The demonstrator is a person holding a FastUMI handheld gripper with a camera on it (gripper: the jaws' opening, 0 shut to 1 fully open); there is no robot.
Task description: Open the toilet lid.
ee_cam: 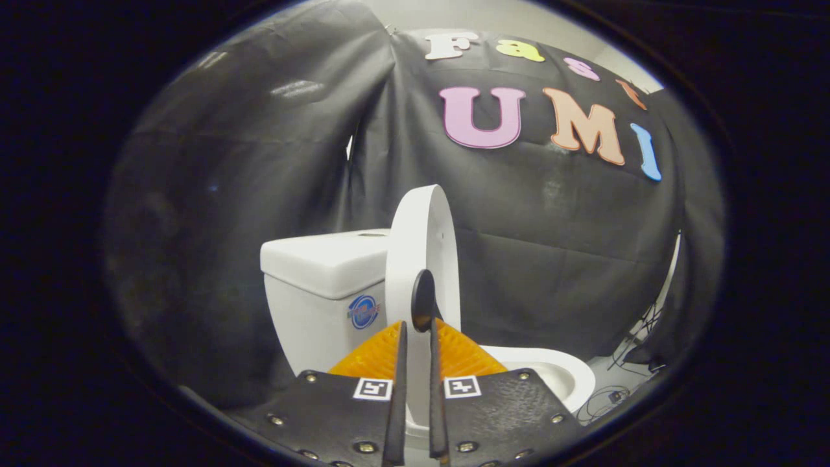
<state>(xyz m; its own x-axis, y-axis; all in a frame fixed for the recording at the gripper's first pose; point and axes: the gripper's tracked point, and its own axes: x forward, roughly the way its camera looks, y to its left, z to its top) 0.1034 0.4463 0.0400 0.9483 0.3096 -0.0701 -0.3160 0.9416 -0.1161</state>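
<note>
Tool: my tool point(415, 327) points forward at the toilet, its two fingers point(400, 363) drawn close together with only a narrow gap between them.
Grip: I hold the edge of the toilet lid point(421, 240) in that gap; both fingers press on it, one on each face.
Lid: it stands raised, close to upright, seen almost edge-on from where I hold it. Its broad white face turns toward the right, and it rises well above my fingertips.
Dark spot: a small dark oval point(424, 299) sits on the lid just ahead of my fingertips; I cannot tell what it is.
Tank: the white tank point(324, 285) stands just behind and to the left of the lid, its flat cover on top with a button in it. A round blue sticker point(363, 311) is on its front.
Bowl: the white bowl point(557, 376) lies open below and to the right of my fingers, its rim curving away from the lid.
Wall: black cloth point(259, 162) hangs behind the toilet and wraps around on the left.
Floor: a few dark cables point(622, 363) lie on the floor beyond the bowl, near the cloth on the right.
</note>
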